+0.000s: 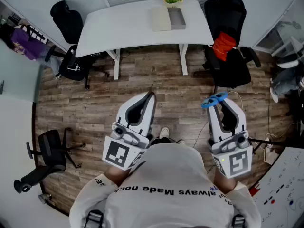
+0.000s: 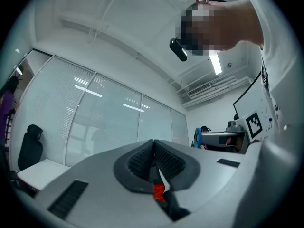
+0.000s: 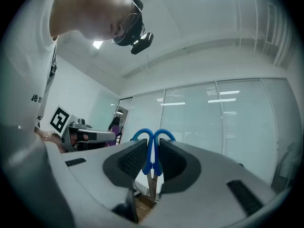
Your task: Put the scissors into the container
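- Your right gripper [image 3: 152, 145] is clamped on the scissors [image 3: 151, 152] at the base of the blue handles. That grip looks firm enough for carrying them.
- The scissors are well short of the container [image 1: 176, 18], above the floor. Their long axis seems to follow the jaws, with the loops leading towards the container and the blades trailing back.
- Your left gripper [image 2: 153, 145] is pressed together on nothing and is equally far from the container.

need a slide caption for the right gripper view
Right gripper clamps blue-handled scissors, handle loops past its tips, glass partition behind.
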`<state>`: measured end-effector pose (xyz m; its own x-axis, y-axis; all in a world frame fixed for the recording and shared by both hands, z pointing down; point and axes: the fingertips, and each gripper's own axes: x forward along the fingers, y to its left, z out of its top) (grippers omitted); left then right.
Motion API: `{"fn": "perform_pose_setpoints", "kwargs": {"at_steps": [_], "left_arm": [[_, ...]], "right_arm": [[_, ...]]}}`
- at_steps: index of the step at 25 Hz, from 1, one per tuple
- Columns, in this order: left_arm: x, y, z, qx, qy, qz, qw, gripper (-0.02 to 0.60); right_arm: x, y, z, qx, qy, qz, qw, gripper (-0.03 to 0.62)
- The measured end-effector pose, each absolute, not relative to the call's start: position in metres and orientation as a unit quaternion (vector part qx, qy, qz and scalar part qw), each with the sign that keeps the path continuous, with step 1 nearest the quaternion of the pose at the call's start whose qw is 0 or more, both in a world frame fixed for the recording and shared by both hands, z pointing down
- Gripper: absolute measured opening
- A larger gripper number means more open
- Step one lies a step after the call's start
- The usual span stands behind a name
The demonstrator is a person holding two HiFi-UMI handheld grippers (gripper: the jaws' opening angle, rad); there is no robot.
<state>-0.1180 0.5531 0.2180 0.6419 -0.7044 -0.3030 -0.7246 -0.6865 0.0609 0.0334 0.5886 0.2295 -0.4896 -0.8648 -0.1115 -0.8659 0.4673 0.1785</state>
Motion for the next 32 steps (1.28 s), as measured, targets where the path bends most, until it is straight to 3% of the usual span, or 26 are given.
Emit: {"fn": "perform_pose_setpoints", "kwargs": {"at_steps": [32], "left_arm": [[-0.101, 0.483, 0.23, -0.911, 0.381, 0.154, 0.017, 0.02]], "right_arm": [[0.05, 0.523, 0.243, -0.527, 0.845, 0.09, 0.003, 0.087]]}}
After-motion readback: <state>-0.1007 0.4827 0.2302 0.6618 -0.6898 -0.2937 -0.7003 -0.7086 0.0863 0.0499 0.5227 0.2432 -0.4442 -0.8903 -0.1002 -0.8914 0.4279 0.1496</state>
